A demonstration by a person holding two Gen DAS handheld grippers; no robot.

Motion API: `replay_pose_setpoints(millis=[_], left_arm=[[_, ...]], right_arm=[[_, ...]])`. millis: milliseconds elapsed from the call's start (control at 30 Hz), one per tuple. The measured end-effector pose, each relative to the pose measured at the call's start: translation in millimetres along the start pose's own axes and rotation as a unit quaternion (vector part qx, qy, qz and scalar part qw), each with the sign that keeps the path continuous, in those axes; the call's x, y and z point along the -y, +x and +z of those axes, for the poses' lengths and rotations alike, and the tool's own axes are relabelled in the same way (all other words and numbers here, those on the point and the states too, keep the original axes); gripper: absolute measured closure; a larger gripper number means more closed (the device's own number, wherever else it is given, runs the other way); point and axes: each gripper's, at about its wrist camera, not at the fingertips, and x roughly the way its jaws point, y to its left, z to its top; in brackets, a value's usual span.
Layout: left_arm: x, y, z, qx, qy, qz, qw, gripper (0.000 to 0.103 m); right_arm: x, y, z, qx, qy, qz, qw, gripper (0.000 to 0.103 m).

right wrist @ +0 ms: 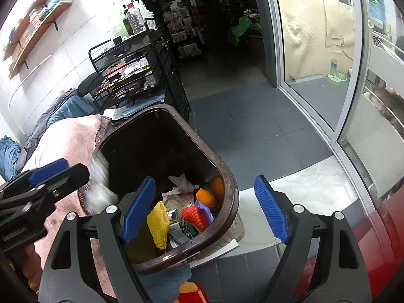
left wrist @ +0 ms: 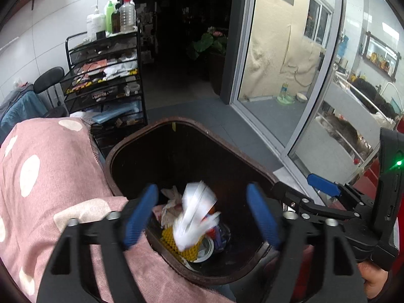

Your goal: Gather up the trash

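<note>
A brown trash bin [left wrist: 131, 149] stands beside a pink dotted cloth [left wrist: 45, 176]; it also shows in the right wrist view [right wrist: 227, 176]. My left gripper [left wrist: 204, 217] is open above the bin, and a blurred white paper wad [left wrist: 194, 214] is in mid-air between its blue fingers, over yellow foam netting [left wrist: 186, 248] and other rubbish. My right gripper [right wrist: 204, 207] is open and empty over the bin's near rim. The left gripper [right wrist: 48, 174] and the blurred wad [right wrist: 99, 179] show at the left of the right wrist view. Inside lie yellow netting [right wrist: 157, 223], red netting [right wrist: 193, 216] and orange pieces [right wrist: 207, 197].
A black mesh shelf cart [left wrist: 106, 75] with bottles [left wrist: 126, 12] stands behind the bin. A glass sliding door [left wrist: 290, 63] is on the right, grey tiled floor [right wrist: 252, 126] beyond the bin. A red surface [right wrist: 378, 227] is at lower right. Wall shelves [right wrist: 38, 20] hang at upper left.
</note>
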Motion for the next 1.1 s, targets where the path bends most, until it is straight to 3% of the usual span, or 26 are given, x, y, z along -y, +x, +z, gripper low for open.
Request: replay_pose_setpoints(millis=[200, 633, 900, 1100], left_arm=[[3.8, -9.3, 0.1, 0.031, 0.023, 0.012, 0.9992, 0.006], [-4.1, -58.8, -10.5, 0.095, 0.035, 0.076, 0.992, 0.006], [-28.5, -100.4, -33.5, 0.126, -0.006, 0.121, 0.9846, 0.005], [-51.5, -132.2, -59.6, 0.152, -0.052, 0.179, 0.9707, 0.005]], right_arm=[[1.4, 0.4, -1.4, 0.0, 0.002, -0.001, 1.0, 0.021], [-17.7, -14.7, -4.3, 0.032, -0.021, 0.0, 0.999, 0.018], [-61.0, -47.0, -15.0, 0.097, -0.08, 0.026, 0.992, 0.01], [-101.0, -76.9, -31.5, 0.146, -0.127, 0.068, 0.979, 0.006]])
